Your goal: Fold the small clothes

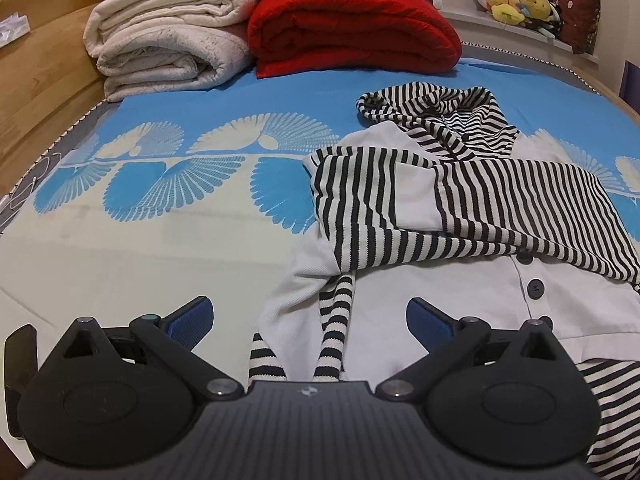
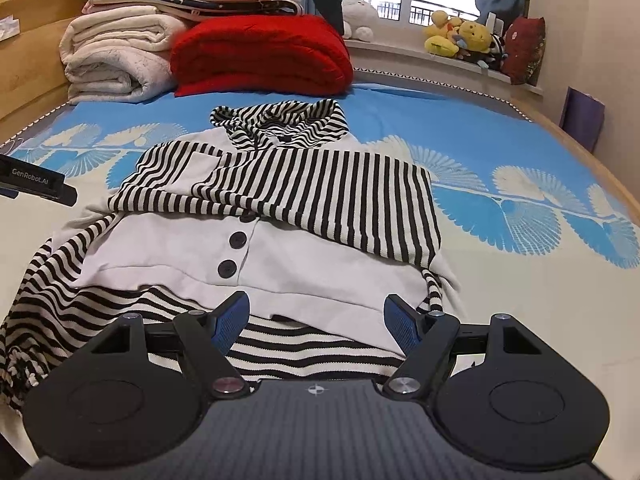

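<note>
A small white hooded jacket point(image 2: 172, 256) with black-and-white striped sleeves, hood point(image 2: 280, 122) and two dark buttons lies on the bed, both sleeves folded across its chest. It also shows in the left wrist view point(image 1: 440, 280). My left gripper point(image 1: 308, 320) is open and empty over the jacket's near left corner, above a striped strip. My right gripper point(image 2: 316, 316) is open and empty over the white bottom hem and the striped fabric under it. The left gripper's body point(image 2: 36, 182) shows at the left edge of the right wrist view.
The bed sheet point(image 1: 180, 184) is blue and cream with fan patterns. Folded cream blankets point(image 1: 168, 44) and a red blanket point(image 1: 352, 28) are stacked at the bed's far end. A wooden bed frame point(image 1: 44, 80) runs along the left. Plush toys point(image 2: 464, 40) sit on the windowsill.
</note>
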The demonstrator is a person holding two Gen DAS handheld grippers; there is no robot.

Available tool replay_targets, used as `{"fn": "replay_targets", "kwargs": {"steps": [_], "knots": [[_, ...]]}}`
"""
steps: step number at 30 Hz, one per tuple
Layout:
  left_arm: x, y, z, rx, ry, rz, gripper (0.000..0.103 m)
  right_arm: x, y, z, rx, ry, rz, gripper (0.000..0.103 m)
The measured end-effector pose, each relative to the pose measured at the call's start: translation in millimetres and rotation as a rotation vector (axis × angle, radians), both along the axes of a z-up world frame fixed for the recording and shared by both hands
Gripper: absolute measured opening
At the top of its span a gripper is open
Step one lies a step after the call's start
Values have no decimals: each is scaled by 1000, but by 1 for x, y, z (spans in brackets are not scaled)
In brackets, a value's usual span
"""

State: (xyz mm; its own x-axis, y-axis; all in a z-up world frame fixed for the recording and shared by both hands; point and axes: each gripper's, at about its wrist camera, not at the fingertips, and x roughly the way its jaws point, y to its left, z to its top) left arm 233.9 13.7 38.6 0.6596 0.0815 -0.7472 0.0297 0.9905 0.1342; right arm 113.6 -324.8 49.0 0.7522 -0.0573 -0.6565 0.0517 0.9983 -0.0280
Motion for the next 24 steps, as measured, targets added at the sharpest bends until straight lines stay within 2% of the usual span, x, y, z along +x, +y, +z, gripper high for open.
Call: {"fn": "replay_targets", "kwargs": {"steps": [6,8,12,15,17,20,22,24], "knots": [[11,20,3,-23,1,42,103,8,-10,2,5,-2,-34,76],[18,40,6,-29,-19,107,103,17,-16,6,13,4,-49,76],[33,86,8,-44,-47,275,103,57,-35,32,142,13,-52,76],[42,113,3,-76,-6,356,103,110,-36,55,201,-3,-16,76],[44,128,2,-108,6,397,103,161,-28,65,187,-24,11,76],[47,148,1,-62,11,463,103,237,-21,66,197,-27,5,76],[46,161,-1,-41,26,505,103,294,-21,60,316,18,-17,76],[47,174,-6,-61,50,534,103,345,-19,49,469,54,-43,76]]}}
